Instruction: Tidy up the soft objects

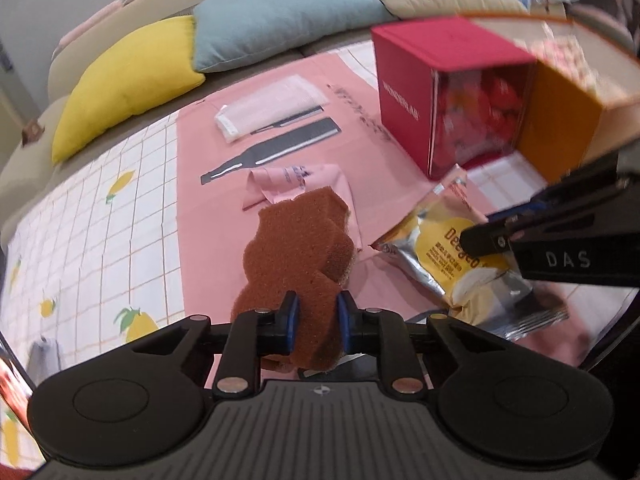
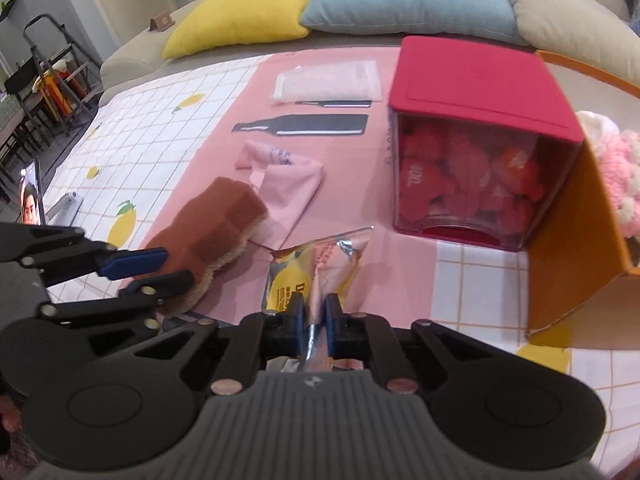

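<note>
My left gripper (image 1: 316, 316) is shut on a brown wavy sponge (image 1: 300, 248), holding its near end above the pink cloth; the sponge also shows in the right wrist view (image 2: 216, 224). My right gripper (image 2: 314, 316) is shut on a silver and yellow snack pouch (image 2: 316, 268), which also shows in the left wrist view (image 1: 448, 256). A crumpled pink cloth bag (image 2: 280, 176) lies just behind the sponge. An orange cardboard box (image 2: 580, 240) with pink and white fluffy things (image 2: 616, 168) inside stands at the right.
A red box with a clear front (image 2: 476, 136) full of red soft pieces stands beside the orange box. A clear packet (image 2: 328, 84) and a black flat strip (image 2: 304, 126) lie farther back. Yellow (image 2: 248, 12) and blue pillows (image 2: 404, 0) line the sofa behind.
</note>
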`<state>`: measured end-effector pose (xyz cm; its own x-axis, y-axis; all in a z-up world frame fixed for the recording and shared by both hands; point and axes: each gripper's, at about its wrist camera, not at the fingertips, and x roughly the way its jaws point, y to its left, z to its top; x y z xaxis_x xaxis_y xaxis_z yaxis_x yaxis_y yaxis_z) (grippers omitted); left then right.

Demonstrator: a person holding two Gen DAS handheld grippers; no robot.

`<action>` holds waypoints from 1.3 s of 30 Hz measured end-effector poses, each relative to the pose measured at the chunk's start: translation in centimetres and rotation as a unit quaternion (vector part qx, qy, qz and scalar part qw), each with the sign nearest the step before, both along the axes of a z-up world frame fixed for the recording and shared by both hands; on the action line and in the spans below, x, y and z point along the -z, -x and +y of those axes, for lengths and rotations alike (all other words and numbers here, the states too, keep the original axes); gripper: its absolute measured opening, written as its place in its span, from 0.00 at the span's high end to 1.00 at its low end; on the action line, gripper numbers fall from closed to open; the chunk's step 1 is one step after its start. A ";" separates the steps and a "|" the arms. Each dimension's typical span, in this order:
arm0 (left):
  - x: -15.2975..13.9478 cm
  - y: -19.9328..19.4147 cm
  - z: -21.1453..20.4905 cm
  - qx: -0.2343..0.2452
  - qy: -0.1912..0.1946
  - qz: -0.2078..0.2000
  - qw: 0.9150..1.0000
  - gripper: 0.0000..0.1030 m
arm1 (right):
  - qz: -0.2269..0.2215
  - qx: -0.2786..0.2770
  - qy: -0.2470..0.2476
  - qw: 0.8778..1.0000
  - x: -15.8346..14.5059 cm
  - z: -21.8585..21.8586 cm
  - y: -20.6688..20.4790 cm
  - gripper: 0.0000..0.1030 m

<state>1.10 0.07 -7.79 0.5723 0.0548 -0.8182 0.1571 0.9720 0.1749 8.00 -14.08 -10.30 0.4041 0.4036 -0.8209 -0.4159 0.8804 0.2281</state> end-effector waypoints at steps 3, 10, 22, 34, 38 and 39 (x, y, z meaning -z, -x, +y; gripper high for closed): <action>-1.0 -0.1 0.8 -0.021 0.043 0.006 0.999 0.78 | -0.003 0.003 -0.002 1.000 -0.8 -0.5 -0.1 0.93; -3.3 -0.4 3.2 -0.070 0.169 0.021 0.983 0.78 | -0.025 0.017 -0.025 0.999 -3.7 -2.6 -0.1 0.93; -8.7 -1.5 -0.1 -0.030 0.254 -0.011 0.967 0.78 | -0.101 0.049 -0.045 0.993 -10.0 -8.4 -0.6 0.93; -13.1 -7.8 -10.3 0.094 0.284 -0.041 0.953 0.78 | -0.174 0.090 0.052 0.979 -13.2 -16.6 -3.5 0.93; -12.8 -10.6 -14.3 0.118 0.301 -0.022 0.946 0.78 | -0.180 0.096 0.095 0.974 -13.3 -19.7 -5.3 0.93; -12.6 -11.4 -15.2 0.121 0.307 -0.013 0.944 0.78 | -0.177 0.100 0.104 0.973 -13.1 -20.5 -5.9 0.93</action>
<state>12.47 -15.14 4.83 0.5284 -0.5595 -0.6386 0.3906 0.8280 -0.4022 13.93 -34.62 2.82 0.7305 0.1274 -0.6709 -0.2520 0.9634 -0.0914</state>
